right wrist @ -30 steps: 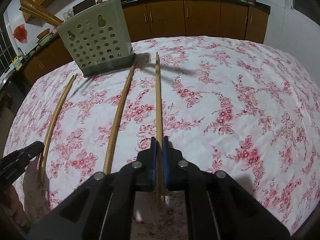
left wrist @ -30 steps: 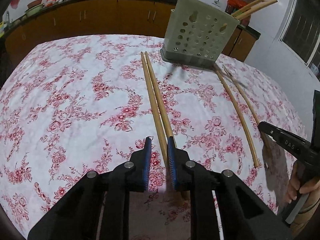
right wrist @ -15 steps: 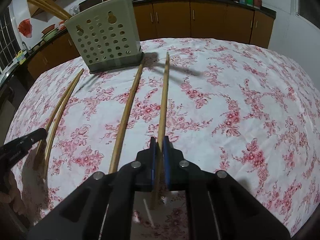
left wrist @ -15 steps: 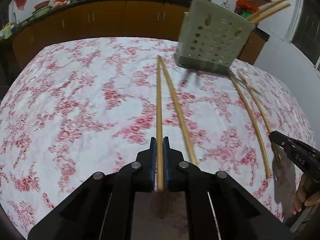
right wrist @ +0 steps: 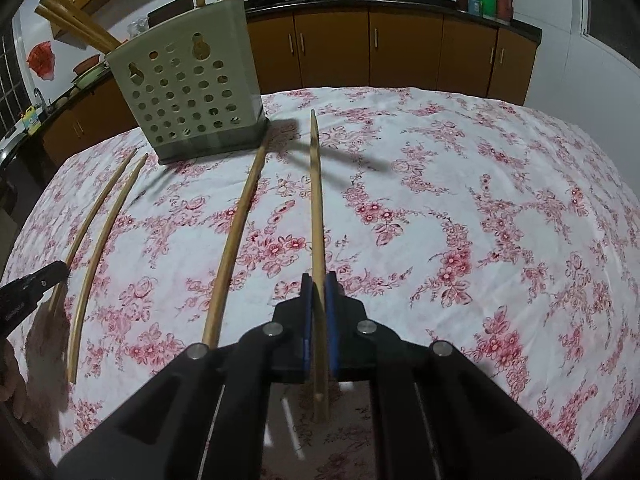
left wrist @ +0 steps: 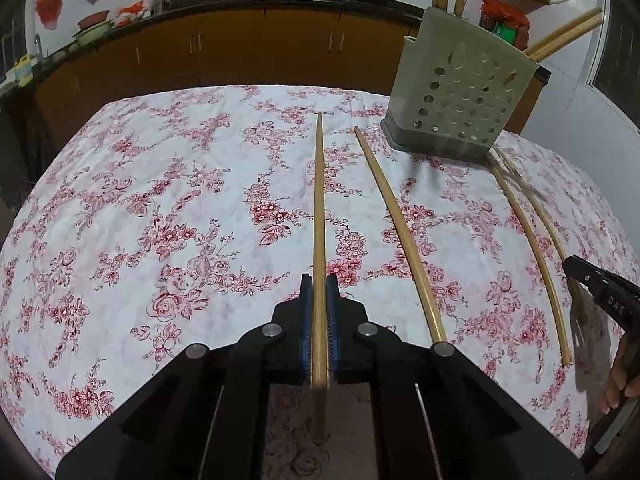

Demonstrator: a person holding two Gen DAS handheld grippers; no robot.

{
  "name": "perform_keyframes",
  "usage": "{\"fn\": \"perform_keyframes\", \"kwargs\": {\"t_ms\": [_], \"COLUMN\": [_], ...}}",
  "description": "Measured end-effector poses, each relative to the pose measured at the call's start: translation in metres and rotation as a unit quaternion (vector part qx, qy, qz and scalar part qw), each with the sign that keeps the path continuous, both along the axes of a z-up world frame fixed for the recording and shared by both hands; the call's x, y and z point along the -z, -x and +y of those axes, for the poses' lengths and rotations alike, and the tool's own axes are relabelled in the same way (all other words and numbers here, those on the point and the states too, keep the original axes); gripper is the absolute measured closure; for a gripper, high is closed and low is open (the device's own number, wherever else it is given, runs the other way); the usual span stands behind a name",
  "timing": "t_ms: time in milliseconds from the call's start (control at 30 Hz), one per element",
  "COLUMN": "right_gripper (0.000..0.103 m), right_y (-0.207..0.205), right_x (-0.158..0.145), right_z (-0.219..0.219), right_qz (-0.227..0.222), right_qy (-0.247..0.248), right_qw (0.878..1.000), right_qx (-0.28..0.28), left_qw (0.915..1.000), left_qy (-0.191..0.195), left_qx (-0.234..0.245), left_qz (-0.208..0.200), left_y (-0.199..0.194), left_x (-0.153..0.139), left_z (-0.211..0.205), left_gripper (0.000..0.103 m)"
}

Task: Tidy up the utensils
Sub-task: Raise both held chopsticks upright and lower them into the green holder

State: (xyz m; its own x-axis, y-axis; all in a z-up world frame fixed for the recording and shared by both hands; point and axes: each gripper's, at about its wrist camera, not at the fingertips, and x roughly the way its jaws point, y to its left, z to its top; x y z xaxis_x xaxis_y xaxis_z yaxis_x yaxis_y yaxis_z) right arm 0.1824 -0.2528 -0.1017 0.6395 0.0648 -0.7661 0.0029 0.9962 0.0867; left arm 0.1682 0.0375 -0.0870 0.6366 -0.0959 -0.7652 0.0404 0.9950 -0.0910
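My left gripper (left wrist: 319,280) is shut on a long wooden chopstick (left wrist: 319,200) that points at the table's far edge. A second chopstick (left wrist: 400,232) lies loose just to its right. Two more chopsticks (left wrist: 528,240) lie at the far right, by the right gripper (left wrist: 576,264). In the right wrist view, my right gripper (right wrist: 319,280) is shut on a chopstick (right wrist: 316,192) whose far tip is lifted above its shadow. A loose chopstick (right wrist: 236,236) lies to its left. A perforated grey-green utensil holder (left wrist: 456,92) (right wrist: 188,92) stands at the back with several chopsticks in it.
The table wears a white cloth with red flowers (left wrist: 160,220). Brown kitchen cabinets (right wrist: 400,52) and a counter with woks run behind it. A person's hand (left wrist: 620,376) grips the right tool's handle. The left gripper (right wrist: 36,284) shows at the right view's left edge.
My left gripper closed on one chopstick of the pair and pulled it left, away from its neighbour. The right gripper kept its chopstick, and the holder now looks nearer in its view.
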Motion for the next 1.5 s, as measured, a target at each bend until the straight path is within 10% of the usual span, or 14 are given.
{"fn": "perform_keyframes", "kwargs": {"t_ms": [1500], "right_gripper": [0.095], "right_y": [0.017], "right_x": [-0.006], "right_z": [-0.007], "right_qz": [-0.007], "right_qy": [0.000], "right_qw": [1.000], "right_qx": [0.001], "left_qw": [0.9998], "left_qy": [-0.008], "left_qx": [0.019], "left_qz": [0.004], "left_y": [0.015], "left_x": [0.000], "left_z": [-0.001], "left_gripper": [0.095]}}
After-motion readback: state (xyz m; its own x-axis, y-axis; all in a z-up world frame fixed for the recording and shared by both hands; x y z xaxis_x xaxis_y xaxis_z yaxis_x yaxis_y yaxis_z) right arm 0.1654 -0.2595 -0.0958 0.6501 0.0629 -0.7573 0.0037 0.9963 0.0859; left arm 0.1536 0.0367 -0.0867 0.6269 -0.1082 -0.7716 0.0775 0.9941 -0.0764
